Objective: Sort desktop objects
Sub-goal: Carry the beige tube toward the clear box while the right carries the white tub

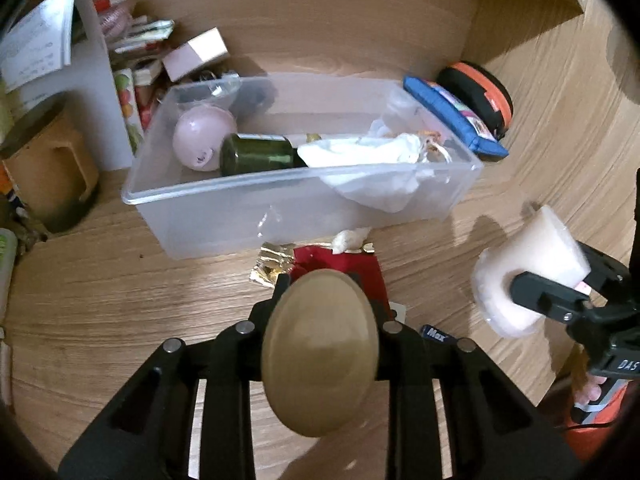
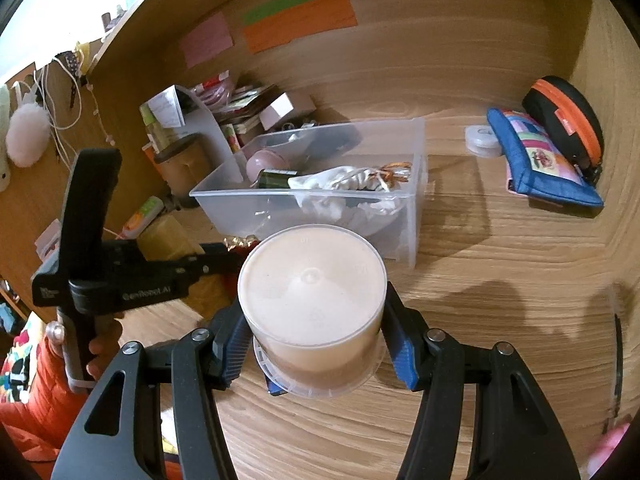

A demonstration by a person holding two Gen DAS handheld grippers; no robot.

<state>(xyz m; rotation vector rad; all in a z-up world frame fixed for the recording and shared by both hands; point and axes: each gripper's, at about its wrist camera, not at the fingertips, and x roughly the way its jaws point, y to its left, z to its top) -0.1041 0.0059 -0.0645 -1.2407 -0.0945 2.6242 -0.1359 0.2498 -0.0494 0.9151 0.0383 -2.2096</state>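
1. Left tool (image 1: 320, 312) has a tan oval lid (image 1: 320, 352) clamped, bottom center of its view.
2. Right tool (image 2: 314, 344) grips a cream tub (image 2: 312, 300), lower middle.
3. Clear bin (image 1: 240, 216) sits behind on the surface (image 1: 100, 300), mid-frame.

The worktop (image 1: 520, 128) shows matt wood grain. The bin (image 1: 224, 208) is clear, smooth plastic holding a glossy dark-green glass bottle (image 1: 256, 154) and crumpled white cloth (image 1: 360, 152). The tub (image 2: 312, 288) looks like frosted plastic; the oval piece (image 1: 320, 352) like smooth wood.
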